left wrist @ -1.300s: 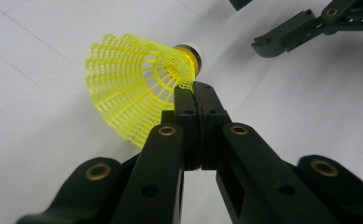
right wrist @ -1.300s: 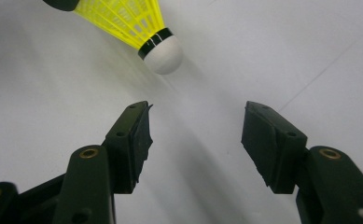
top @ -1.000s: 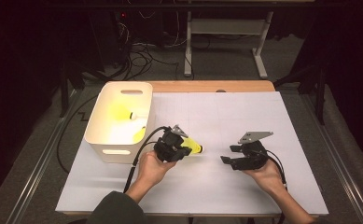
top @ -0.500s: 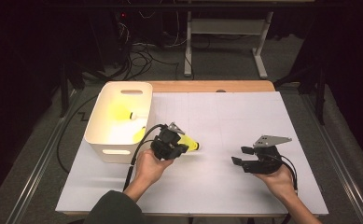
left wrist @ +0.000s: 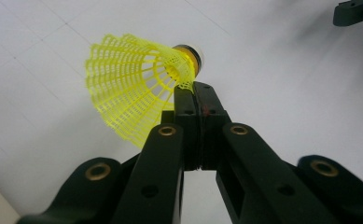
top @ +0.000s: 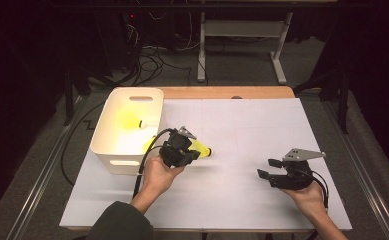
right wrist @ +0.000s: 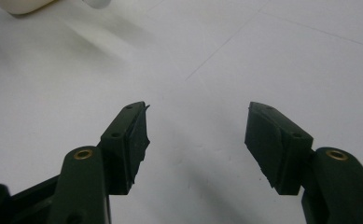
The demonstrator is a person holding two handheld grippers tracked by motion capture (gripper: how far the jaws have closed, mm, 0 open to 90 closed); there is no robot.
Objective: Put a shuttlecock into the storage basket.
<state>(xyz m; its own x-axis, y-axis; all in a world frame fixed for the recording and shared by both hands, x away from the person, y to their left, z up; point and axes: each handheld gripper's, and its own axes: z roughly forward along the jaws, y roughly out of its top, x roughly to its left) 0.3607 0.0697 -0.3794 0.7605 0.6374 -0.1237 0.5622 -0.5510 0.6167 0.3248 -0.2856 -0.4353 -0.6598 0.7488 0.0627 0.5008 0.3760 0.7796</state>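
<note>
My left gripper (top: 189, 150) is shut on the rim of a yellow plastic shuttlecock (top: 201, 149), held just above the white table beside the bin. In the left gripper view the jaws (left wrist: 194, 95) pinch the mesh skirt of the shuttlecock (left wrist: 128, 93), and its cork end points away. A white plastic bin (top: 107, 155) stands at the left with another yellow shuttlecock (top: 129, 120) inside. My right gripper (top: 269, 172) hovers open at the lower right of the table with nothing between its fingers (right wrist: 128, 135).
The white table sheet (top: 242, 120) stretches bare between the two hands. A wooden strip (top: 222, 92) borders its far edge. Cables and a metal stand lie on the dark floor beyond. The bin's corner (right wrist: 23, 5) shows at the top left of the right gripper view.
My right gripper has slid to the right and a little toward the near edge, still open. The left gripper and its shuttlecock have stayed put.
</note>
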